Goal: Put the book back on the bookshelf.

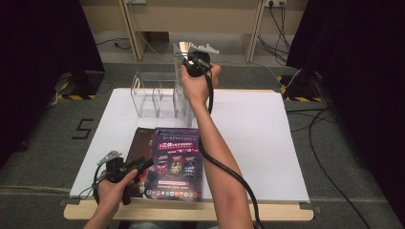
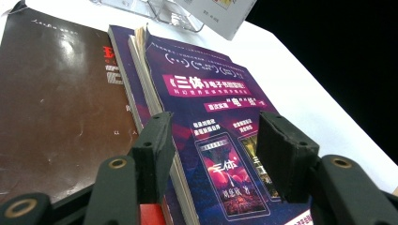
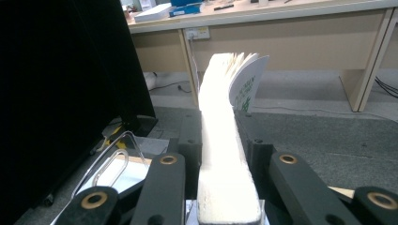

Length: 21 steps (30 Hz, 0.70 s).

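I have the right gripper (image 3: 218, 140) clenched on a white book (image 3: 225, 154) above the clear rack (image 1: 157, 93) at 12 o'clock, ready to lower it into a slot, while my left gripper (image 2: 211, 150) hangs released over the purple book (image 2: 206, 117).

The clear acrylic rack (image 1: 155, 95) blocks the table's far left; stacked books (image 1: 165, 162) crowd the near left. The white tabletop (image 1: 267, 143) right of the forearm looks open.

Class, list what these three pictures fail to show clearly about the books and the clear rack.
- White book, right gripper view: cover unseen; only page edges face the camera, overexposed.
- Purple book, left gripper view: bottom cut off by the frame.
- Clear rack, high view: the arm hides its right compartment.
- Brown book: title too glared to read.
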Each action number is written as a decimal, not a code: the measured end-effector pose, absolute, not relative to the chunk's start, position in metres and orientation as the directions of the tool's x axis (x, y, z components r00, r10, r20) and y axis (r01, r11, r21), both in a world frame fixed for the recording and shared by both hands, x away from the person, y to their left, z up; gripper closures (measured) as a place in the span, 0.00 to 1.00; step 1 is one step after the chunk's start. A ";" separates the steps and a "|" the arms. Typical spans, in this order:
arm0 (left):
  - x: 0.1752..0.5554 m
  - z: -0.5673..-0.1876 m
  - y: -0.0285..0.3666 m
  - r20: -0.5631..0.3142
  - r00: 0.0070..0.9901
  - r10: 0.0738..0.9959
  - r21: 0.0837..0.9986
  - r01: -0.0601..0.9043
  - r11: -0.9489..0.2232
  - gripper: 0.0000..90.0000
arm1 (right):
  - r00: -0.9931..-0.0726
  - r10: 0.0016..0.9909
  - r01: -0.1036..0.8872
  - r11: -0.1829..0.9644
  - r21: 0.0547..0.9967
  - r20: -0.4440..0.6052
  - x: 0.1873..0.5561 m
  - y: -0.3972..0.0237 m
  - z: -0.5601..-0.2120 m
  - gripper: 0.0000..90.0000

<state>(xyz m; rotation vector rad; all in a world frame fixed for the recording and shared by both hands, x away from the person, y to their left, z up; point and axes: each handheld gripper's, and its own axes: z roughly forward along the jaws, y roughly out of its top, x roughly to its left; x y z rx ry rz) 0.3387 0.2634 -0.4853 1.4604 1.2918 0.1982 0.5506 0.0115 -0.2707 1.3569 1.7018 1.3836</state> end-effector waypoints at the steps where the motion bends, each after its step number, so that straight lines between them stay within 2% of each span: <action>1: 0.339 -0.485 0.263 -0.505 0.388 0.771 0.782 0.583 0.220 0.50 | -0.333 0.927 0.355 -0.043 0.934 0.170 0.551 0.011 -0.271 0.83; 13: 0.339 -0.487 0.263 -0.505 0.388 0.771 0.781 0.586 0.217 0.51 | -0.332 0.927 0.339 -0.057 0.939 0.176 0.555 0.015 -0.273 0.83; 21: 0.339 -0.486 0.262 -0.501 0.394 0.770 0.783 0.585 0.211 0.51 | -0.333 0.927 0.332 -0.057 0.942 0.173 0.555 0.016 -0.290 0.83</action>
